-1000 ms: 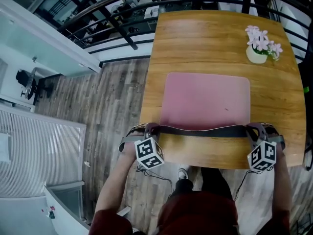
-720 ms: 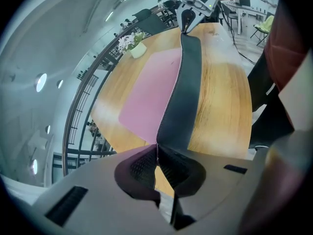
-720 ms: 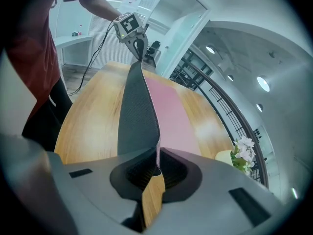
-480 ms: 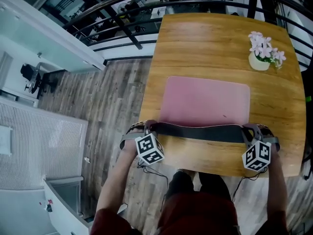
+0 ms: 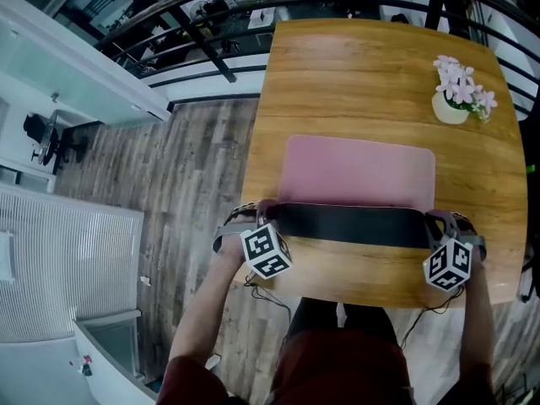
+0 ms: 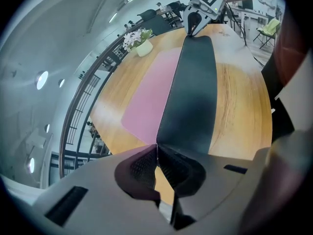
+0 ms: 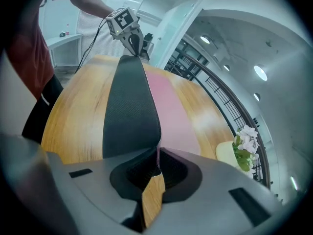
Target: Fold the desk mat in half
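A pink desk mat (image 5: 359, 169) with a black underside lies on the wooden table (image 5: 354, 74). Its near edge is lifted and turned over, so a black band (image 5: 350, 224) shows across the front. My left gripper (image 5: 263, 216) is shut on the mat's near left corner (image 6: 157, 143). My right gripper (image 5: 439, 224) is shut on the near right corner (image 7: 158, 148). In the left gripper view the black flap (image 6: 191, 92) stretches away to the other gripper; the right gripper view shows the flap (image 7: 129, 111) the same way.
A white pot of pink flowers (image 5: 456, 95) stands at the table's far right, beyond the mat (image 7: 242, 148). A dark railing (image 5: 211, 45) runs past the table's far and left sides. Wood plank floor (image 5: 194, 184) lies to the left.
Both grippers have lifted the mat's near edge and carried it away from me; the black underside band has grown much wider over the pink surface.
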